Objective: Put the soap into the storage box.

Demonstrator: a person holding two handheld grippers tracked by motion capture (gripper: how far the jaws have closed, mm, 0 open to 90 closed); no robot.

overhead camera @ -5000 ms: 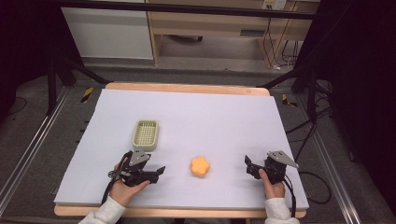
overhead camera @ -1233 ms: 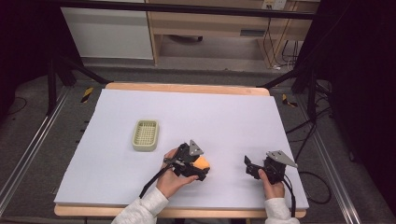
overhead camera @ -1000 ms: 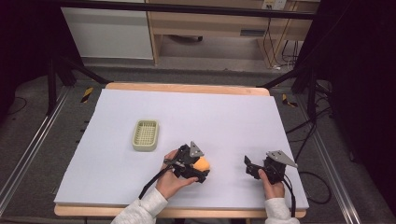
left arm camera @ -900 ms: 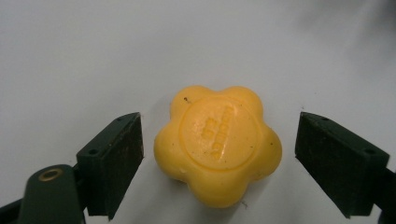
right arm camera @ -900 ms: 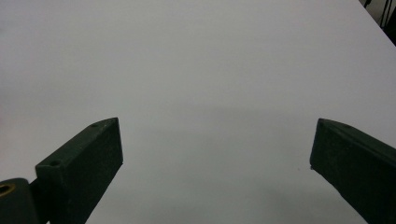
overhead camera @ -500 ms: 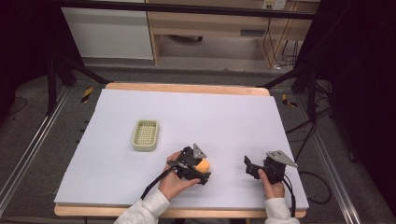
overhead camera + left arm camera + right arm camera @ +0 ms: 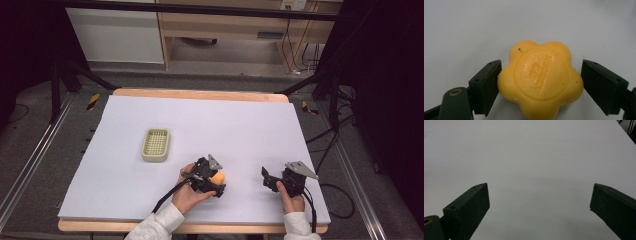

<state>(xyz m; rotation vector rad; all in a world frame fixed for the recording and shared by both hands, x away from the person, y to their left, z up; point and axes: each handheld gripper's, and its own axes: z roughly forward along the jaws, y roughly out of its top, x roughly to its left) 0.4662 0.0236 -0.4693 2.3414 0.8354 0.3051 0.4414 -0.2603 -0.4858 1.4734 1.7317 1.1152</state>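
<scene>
1. While the left gripper (image 7: 218, 184) is settling around the yellow flower-shaped soap (image 7: 541, 78), its fingers (image 7: 485, 87) have just been closing in from wide apart; in the left gripper view one finger is sitting at or just short of the soap's flank, the other is standing a little clear, so nothing is pinched yet.
2. Judging from that uneven gap, the grip is likely going best if the gripper is shifting slightly toward the open side, so both fingers are meeting opposite lobes together and not sliding into a notch, where the smooth bar could be twisting or squirting out.
3. Reading the high view from the left, the ribbed soap dish (image 7: 156, 145) is lying well apart from the soap, up and to the left, with bare white bench (image 7: 240, 125) between them.
4. At the middle, the soap is lying flat near the front edge of the bench, close to the person's left hand (image 7: 187, 195).
5. Farther right, the right gripper (image 7: 267, 180) is resting near the front edge with its fingers (image 7: 469, 207) spread over bare bench, holding nothing, and is leaving the path toward the dish open.
</scene>
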